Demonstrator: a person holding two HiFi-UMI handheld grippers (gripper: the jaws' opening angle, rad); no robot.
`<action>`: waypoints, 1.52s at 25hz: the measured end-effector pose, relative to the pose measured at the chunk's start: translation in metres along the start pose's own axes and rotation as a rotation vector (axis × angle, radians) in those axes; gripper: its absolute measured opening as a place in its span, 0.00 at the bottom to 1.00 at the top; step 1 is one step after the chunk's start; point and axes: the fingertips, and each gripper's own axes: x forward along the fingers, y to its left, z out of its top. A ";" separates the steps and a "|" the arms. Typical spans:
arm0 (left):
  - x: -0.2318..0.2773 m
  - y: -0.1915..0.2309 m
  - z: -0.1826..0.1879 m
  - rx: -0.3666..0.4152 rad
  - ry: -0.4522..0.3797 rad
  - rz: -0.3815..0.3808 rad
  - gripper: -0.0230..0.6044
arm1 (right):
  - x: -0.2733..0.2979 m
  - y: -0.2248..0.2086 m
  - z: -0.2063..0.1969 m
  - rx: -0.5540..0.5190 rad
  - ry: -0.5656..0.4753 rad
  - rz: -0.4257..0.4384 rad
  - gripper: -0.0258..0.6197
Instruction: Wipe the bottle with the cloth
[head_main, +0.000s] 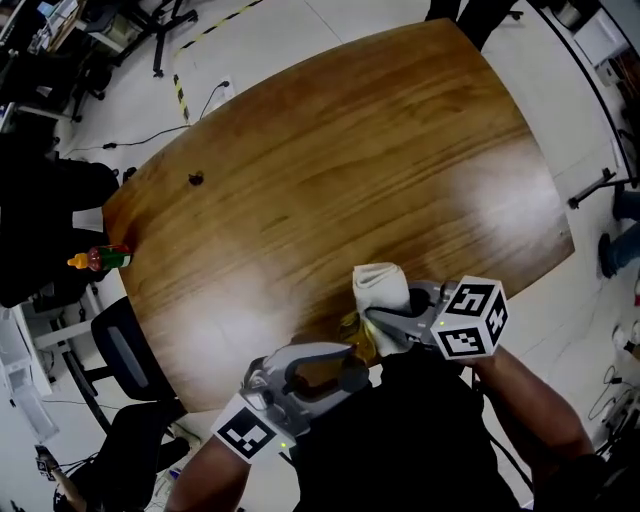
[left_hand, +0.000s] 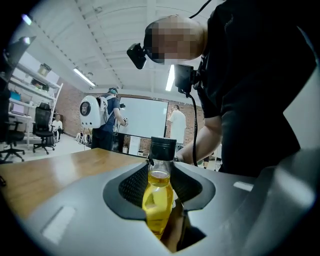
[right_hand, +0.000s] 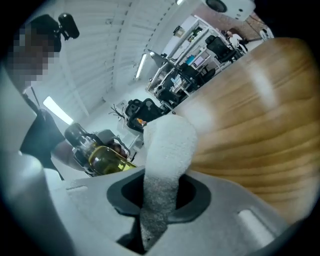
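A small clear bottle (left_hand: 159, 197) of yellow liquid with a black cap stands upright between my left gripper's (left_hand: 160, 176) jaws, which are shut on its body. In the head view the left gripper (head_main: 345, 372) is low in the picture, close to my body, and the bottle (head_main: 359, 343) peeks out beside it. My right gripper (head_main: 378, 322) is shut on a folded white cloth (head_main: 381, 286), which sticks up just right of the bottle. In the right gripper view the cloth (right_hand: 167, 150) rises from the right gripper (right_hand: 160, 192), and the bottle (right_hand: 102, 159) lies tilted to its left.
The wooden table (head_main: 350, 170) stretches ahead, with a small dark thing (head_main: 195, 180) on its far left part. A little red and green bottle (head_main: 102, 259) sits at the left edge by a dark chair (head_main: 125, 350). People stand in the background (left_hand: 112, 120).
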 end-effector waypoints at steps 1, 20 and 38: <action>0.001 0.000 0.001 -0.001 -0.007 0.007 0.28 | 0.001 -0.003 -0.003 -0.015 0.025 -0.017 0.15; 0.006 -0.002 0.008 0.045 -0.043 0.021 0.27 | -0.003 0.013 0.085 0.068 0.207 0.269 0.15; 0.005 -0.002 0.008 0.076 -0.069 0.031 0.27 | 0.060 0.044 0.005 -0.184 0.829 0.468 0.15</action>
